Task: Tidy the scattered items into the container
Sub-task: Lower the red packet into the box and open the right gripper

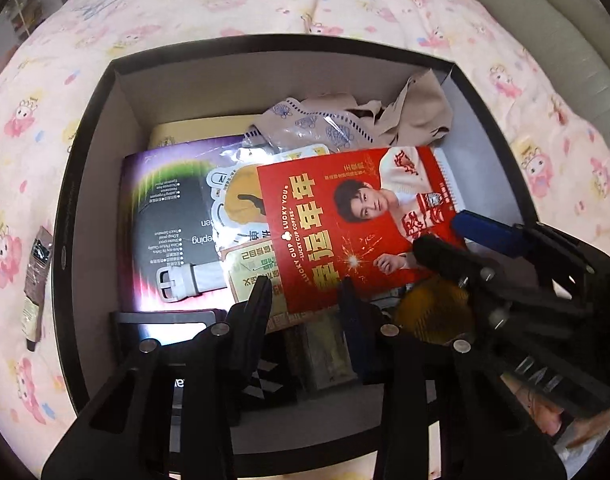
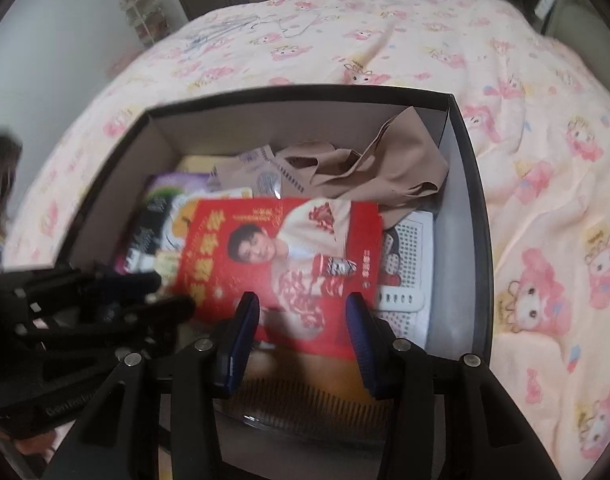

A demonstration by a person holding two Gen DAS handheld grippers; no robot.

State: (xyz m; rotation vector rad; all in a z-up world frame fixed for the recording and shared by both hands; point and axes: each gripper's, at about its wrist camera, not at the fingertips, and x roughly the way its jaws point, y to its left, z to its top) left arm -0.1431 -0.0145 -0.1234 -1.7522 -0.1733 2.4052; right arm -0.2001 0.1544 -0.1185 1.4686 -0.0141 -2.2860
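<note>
The flat red printed card packet (image 1: 345, 220) lies at centre frame inside the black cardboard box with pale lining (image 1: 85, 184), on top of the other contents. It looks light, thin, fairly stiff and glossy, so likely slippery; an edge pinch near a corner seems the best hold.

Left gripper (image 1: 305, 294): jaws apart, the packet's lower corner between them; whether it is grasped cannot be told. Right gripper (image 2: 303, 304): jaws apart over the packet's near end; likewise cannot be told.

Count: one red packet, one box, two grippers. One brown sachet (image 1: 37, 280) remains outside, at left frame on the pink patterned bedspread (image 1: 225, 0).
</note>
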